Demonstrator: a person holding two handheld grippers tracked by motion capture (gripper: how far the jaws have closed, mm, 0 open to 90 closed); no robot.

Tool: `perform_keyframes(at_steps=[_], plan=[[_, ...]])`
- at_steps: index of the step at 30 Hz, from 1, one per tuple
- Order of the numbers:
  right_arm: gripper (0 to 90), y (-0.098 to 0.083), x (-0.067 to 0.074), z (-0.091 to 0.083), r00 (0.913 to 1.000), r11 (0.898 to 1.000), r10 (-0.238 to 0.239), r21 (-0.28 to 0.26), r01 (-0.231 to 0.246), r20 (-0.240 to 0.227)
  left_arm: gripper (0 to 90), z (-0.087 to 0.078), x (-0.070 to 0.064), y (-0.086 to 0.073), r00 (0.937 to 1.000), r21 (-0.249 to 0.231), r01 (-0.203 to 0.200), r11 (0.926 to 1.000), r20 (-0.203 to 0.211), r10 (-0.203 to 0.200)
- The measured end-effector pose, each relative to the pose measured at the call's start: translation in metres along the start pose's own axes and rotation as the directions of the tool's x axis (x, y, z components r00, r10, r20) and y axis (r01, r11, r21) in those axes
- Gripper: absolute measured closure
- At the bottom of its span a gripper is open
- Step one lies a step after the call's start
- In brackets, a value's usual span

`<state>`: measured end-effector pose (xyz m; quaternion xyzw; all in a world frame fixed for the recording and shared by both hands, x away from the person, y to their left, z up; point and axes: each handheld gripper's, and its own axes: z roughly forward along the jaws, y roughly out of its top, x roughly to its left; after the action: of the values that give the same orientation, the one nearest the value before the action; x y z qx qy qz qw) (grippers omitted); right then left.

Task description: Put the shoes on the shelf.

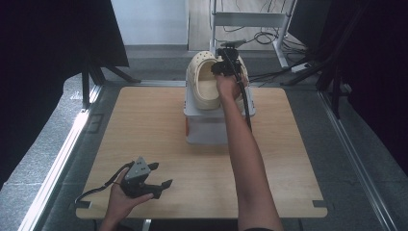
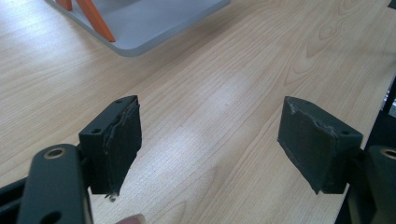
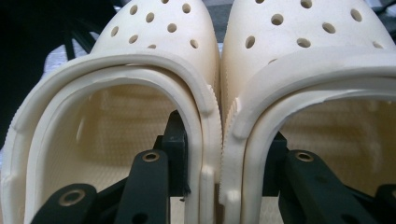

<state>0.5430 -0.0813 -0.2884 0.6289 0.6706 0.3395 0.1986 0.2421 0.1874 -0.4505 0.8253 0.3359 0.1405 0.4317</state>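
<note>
The light wooden counter (image 1: 159, 134) sits on a grey floor (image 1: 57, 130), with metal rails (image 1: 62, 154) running along both sides. Black curtains (image 1: 43, 43) hang left and right. Behind the counter stands a white metal frame (image 1: 250, 20), with cables (image 1: 269, 36) lying loose around its feet.

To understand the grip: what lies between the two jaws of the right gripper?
In the right gripper view, the right gripper is shut on the touching inner side walls of two cream clogs, one jaw inside each.
</note>
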Motion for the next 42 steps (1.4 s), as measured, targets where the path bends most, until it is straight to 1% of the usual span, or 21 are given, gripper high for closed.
perform_keyframes(at_steps=[3,6,8,12,14,17,21,22,23,28,29,30,32,35,36,37,38,39,40,41,42], plan=[[64.7,-0.003,0.003,0.006,0.9997,1.0,0.009,0.012,-0.009,0.024,22.1,0.0,0.0,0.0,1.0,0.0,-0.001,1.0,0.0,0.001],[62.8,-0.007,0.005,0.01,0.9994,1.0,0.004,-0.001,-0.004,0.035,22.1,0.0,0.0,0.0,1.0,-0.001,-0.002,1.0,0.001,0.002],[57.6,-0.007,0.005,0.01,0.9995,1.0,0.006,0.002,-0.006,0.031,22.1,0.0,0.0,0.0,1.0,0.001,-0.001,1.0,0.0,0.001],[48.9,-0.007,0.004,0.008,0.9999,1.0,-0.015,0.016,0.015,0.002,22.1,0.0,0.0,0.001,1.0,-0.006,0.008,1.0,0.002,-0.008],[44.3,-0.008,0.003,0.005,0.9988,0.999,-0.046,0.026,0.046,-0.015,22.1,0.0,0.001,0.001,0.9999,-0.004,0.01,0.9999,0.001,-0.01],[39.9,-0.01,-0.002,-0.001,0.9953,0.996,-0.086,0.022,0.087,-0.044,22.1,0.003,0.0,0.001,0.9999,0.003,0.011,0.9999,-0.001,-0.011],[36.7,-0.017,-0.011,-0.01,0.9883,0.993,-0.114,0.009,0.116,-0.102,22.1,0.005,-0.001,0.001,0.9998,0.003,0.021,0.9998,0.004,-0.021],[36.5,-0.019,-0.015,-0.013,0.9832,0.992,-0.129,0.0,0.13,-0.129,22.1,0.005,-0.001,0.001,0.9997,0.002,0.023,0.9997,0.004,-0.023],[36.6,-0.021,-0.018,-0.015,0.9797,0.99,-0.139,-0.004,0.14,-0.144,22.1,0.005,-0.001,0.001,0.9997,0.002,0.023,0.9997,0.004,-0.023],[37.4,-0.028,-0.03,-0.027,0.9603,0.981,-0.194,-0.024,0.193,-0.201,22.1,0.006,-0.001,0.001,0.9998,0.004,0.019,0.9998,-0.002,-0.019],[37.5,-0.03,-0.032,-0.029,0.9555,0.978,-0.206,-0.03,0.204,-0.211,22.1,0.006,-0.001,0.001,0.9999,0.006,0.017,0.9998,-0.004,-0.017],[37.7,-0.032,-0.034,-0.033,0.9479,0.975,-0.223,-0.036,0.221,-0.228,22.1,0.006,-0.001,0.001,0.9999,0.006,0.016,0.9999,-0.004,-0.016],[38.1,-0.035,-0.035,-0.04,0.9369,0.968,-0.252,-0.054,0.246,-0.243,22.1,0.005,-0.002,0.001,0.9998,0.006,0.018,0.9998,-0.002,-0.018],[39.4,-0.043,-0.036,-0.052,0.912,0.956,-0.293,-0.082,0.282,-0.286,22.1,0.004,-0.002,0.001,0.9999,0.003,0.017,0.9998,0.0,-0.017],[39.5,-0.045,-0.036,-0.055,0.9067,0.952,-0.306,-0.087,0.294,-0.29,22.1,0.004,-0.003,0.001,0.9998,-0.001,0.018,0.9998,0.001,-0.018],[40.0,-0.048,-0.036,-0.059,0.8945,0.945,-0.326,-0.098,0.311,-0.306,22.1,0.003,-0.003,0.001,0.9998,-0.001,0.018,0.9998,0.001,-0.018],[40.2,-0.051,-0.036,-0.062,0.8851,0.941,-0.338,-0.104,0.322,-0.32,22.1,0.003,-0.003,0.001,0.9998,-0.002,0.017,0.9998,0.002,-0.017],[40.2,-0.052,-0.036,-0.064,0.8796,0.939,-0.344,-0.109,0.326,-0.329,22.1,0.002,-0.003,0.001,0.9998,-0.003,0.017,0.9998,0.003,-0.017],[40.7,-0.055,-0.037,-0.067,0.8717,0.935,-0.354,-0.116,0.335,-0.338,22.1,0.002,-0.003,0.001,0.9998,-0.006,0.018,0.9998,0.004,-0.018],[41.4,-0.058,-0.038,-0.07,0.8595,0.93,-0.366,-0.121,0.346,-0.356,22.1,0.001,-0.002,0.001,0.9998,-0.008,0.017,0.9998,0.005,-0.017],[41.4,-0.06,-0.038,-0.072,0.8502,0.928,-0.372,-0.123,0.352,-0.372,22.1,0.001,-0.002,0.001,0.9999,-0.008,0.017,0.9998,0.003,-0.017]])
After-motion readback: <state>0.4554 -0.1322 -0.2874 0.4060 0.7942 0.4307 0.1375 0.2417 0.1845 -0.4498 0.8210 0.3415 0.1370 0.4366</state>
